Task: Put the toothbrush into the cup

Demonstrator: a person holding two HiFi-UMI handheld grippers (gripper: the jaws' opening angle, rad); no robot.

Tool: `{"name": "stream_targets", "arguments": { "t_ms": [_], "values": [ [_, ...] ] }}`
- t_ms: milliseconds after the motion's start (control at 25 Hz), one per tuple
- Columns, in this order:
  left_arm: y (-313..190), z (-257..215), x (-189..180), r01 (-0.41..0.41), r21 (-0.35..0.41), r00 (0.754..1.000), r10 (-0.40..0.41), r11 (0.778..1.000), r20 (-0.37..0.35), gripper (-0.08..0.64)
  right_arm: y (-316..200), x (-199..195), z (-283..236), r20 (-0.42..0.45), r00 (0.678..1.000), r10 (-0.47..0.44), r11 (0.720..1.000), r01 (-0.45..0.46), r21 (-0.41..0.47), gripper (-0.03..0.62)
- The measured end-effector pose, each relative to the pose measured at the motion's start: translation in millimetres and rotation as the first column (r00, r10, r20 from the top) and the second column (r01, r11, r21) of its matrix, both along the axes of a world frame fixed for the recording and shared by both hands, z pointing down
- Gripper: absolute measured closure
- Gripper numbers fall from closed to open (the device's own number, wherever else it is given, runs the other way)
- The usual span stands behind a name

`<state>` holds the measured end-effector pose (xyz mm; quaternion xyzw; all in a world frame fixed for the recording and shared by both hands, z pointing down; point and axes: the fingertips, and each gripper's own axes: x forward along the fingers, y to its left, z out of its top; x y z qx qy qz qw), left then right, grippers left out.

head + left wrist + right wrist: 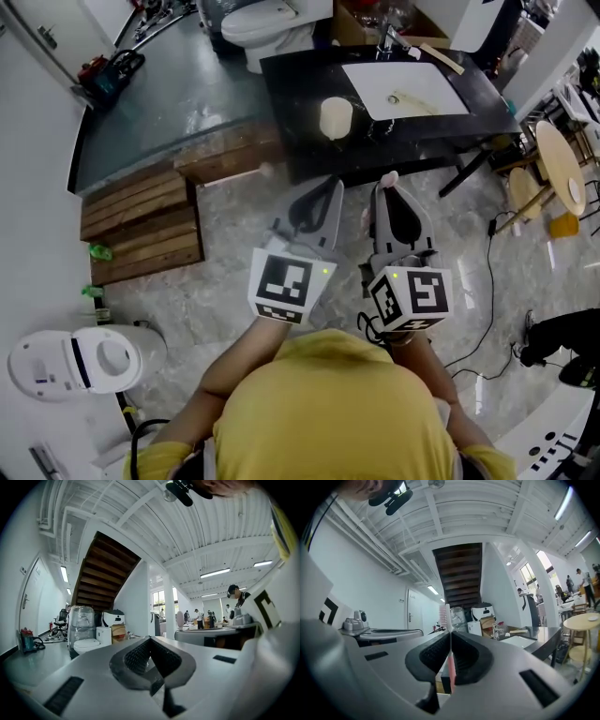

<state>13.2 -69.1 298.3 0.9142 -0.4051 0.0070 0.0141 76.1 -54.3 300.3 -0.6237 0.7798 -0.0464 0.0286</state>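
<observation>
Both grippers are hanging side by side in front of the person, above the marble floor and short of the black counter [309, 150]. The left gripper [328, 187] is showing its jaws pressed together with nothing between them, which its own view confirms [151, 640]. The right gripper [388, 190] is clamping the toothbrush [389, 176], its pads closed on the pink handle [450, 667] while the bristled head is sticking out past the jaw tips.

In the head view, the brush's long axis is running along the jaws, head foremost, toward the counter. The cup [336, 117], pale and upright, is standing near the counter's front edge, beside the white sink [405, 89]. It is lying ahead of the right gripper and a little to its left, almost straight ahead of the left one, and well apart from both.

Since the loaded gripper is the right one, the coming move is likely calling for a forward reach angled leftward, then tipping the brush more upright over the cup's mouth before the jaws let go.
</observation>
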Motion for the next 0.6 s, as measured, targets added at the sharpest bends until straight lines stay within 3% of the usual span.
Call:
{"name": "stream_targets", "arguments": {
  "t_ms": [600],
  "values": [
    [-76.0,12.2,2.6,-0.033,-0.030,0.999,0.033,0.999,0.000,0.552,-73.2,0.7,5.2,0.025,0.999,0.027,1.000,-0.027,0.001,0.563]
  ]
}}
